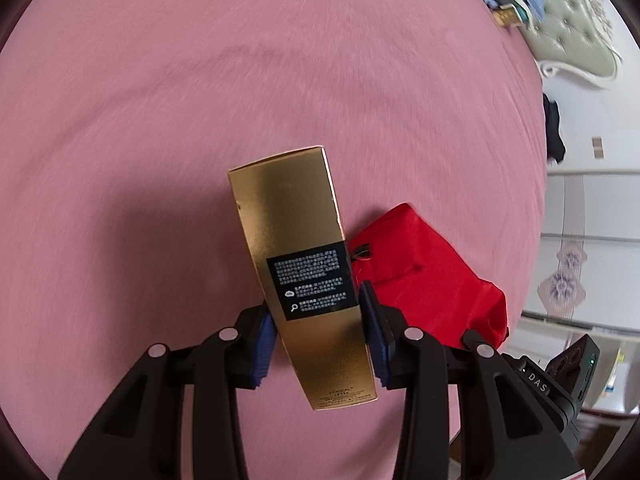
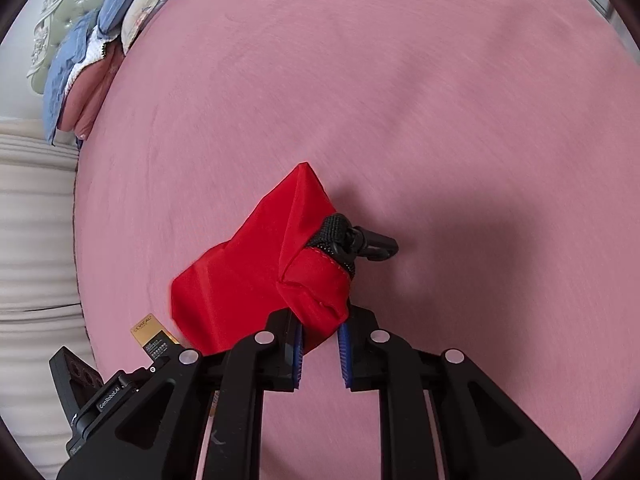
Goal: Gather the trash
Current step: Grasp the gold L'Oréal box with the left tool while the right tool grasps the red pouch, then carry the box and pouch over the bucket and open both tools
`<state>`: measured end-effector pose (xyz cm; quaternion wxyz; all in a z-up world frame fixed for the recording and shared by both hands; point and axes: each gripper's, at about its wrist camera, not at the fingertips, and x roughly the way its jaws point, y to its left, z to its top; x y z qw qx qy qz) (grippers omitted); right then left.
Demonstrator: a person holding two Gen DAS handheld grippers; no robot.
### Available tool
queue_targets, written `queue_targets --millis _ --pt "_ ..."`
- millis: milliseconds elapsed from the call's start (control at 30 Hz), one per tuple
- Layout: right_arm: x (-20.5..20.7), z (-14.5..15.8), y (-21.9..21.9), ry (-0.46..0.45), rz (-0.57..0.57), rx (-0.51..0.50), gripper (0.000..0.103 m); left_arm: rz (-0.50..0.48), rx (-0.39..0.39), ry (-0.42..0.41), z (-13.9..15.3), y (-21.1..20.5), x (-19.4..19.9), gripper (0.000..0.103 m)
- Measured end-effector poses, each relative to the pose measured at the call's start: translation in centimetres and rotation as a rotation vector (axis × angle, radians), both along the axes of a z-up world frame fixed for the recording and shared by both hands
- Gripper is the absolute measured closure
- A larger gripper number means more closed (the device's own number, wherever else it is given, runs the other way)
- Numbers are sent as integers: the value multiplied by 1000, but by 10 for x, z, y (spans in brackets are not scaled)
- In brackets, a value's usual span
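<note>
Your left gripper (image 1: 320,320) is clamped on the gold carton (image 1: 304,276), its blue pads (image 1: 264,344) pressed against the two long sides near the printed end; the box points away from you, lifted above the pink bedspread (image 1: 200,80), which I judge keeps it clear to go into the bag. Your right gripper (image 2: 320,344) is pinched on a fold of the red fabric bag (image 2: 260,272), the jaws drawn close with cloth between them; holding it by a corner near the seam looks meant to lift the bag off the bedspread (image 2: 440,100) and steady it as the place for the trash, though its mouth is not visible in either view and I cannot tell whether it is open.

From the left wrist you see the carton's whole face, its black label, and the bag (image 1: 424,276) just beside it on the right, touching or nearly so; the right wrist shows only the carton's end (image 2: 152,336) peeking out at lower left beside the bag. What the right wrist alone gives you is the black strap and plastic clip (image 2: 360,244) at the bag's seam, and the pile of bedding (image 2: 100,40) by the padded headboard (image 2: 68,12); the left wrist alone shows the wardrobe doors (image 1: 592,220) off the bed's edge.
</note>
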<state>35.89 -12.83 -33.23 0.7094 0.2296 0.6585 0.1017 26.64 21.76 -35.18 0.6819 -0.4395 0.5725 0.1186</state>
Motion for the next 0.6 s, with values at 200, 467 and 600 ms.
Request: queue_targets --millis 200,467,600 --pt "-61 6 -25 73 -48 9 89 -84 -17 43 6 -32 -59 63" --pt "-97 30 -50 86 -115 -12 89 -236 -41 43 25 -78 -121 63" --pt "-132 46 -80 57 -150 -28 89 -343 -39 22 40 -109 -133 63"
